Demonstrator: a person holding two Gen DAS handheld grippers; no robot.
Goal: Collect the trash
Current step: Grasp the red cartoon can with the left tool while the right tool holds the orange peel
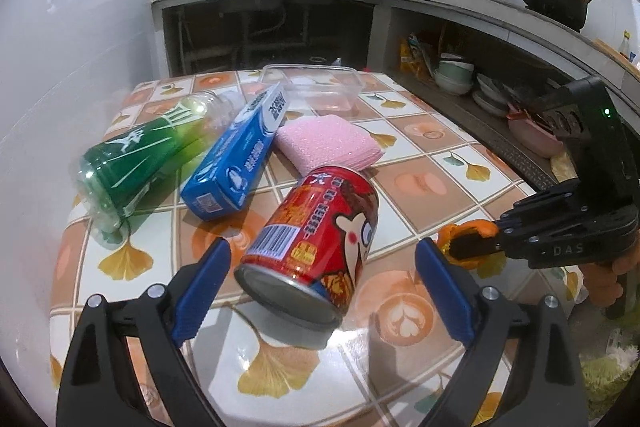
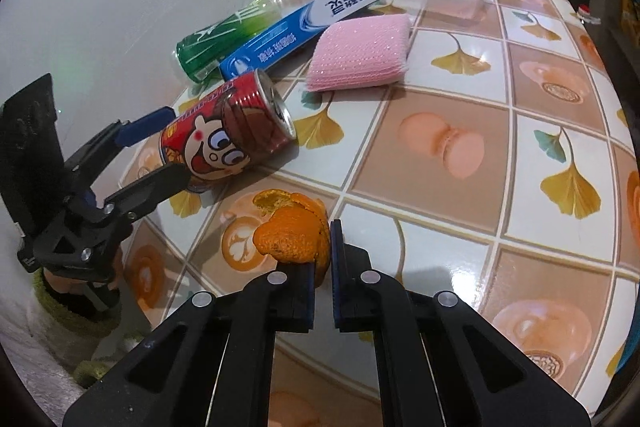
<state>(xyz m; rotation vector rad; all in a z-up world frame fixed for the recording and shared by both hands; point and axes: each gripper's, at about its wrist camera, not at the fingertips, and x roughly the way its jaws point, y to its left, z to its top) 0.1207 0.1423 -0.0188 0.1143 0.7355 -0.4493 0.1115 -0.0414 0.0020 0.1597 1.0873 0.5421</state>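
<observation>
Red can [image 1: 316,227] sideways, base toward left gripper [image 1: 324,291]

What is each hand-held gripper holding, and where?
Right hand-held gripper pinches the orange peel by its edge. Left hand-held gripper holds nothing; it is open around the can.

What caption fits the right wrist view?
Right gripper pinches orange peel while open left gripper straddles the red can.

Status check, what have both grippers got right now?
Right gripper shut on orange peel. Left gripper open, straddling red can. Nothing blocking.
</observation>
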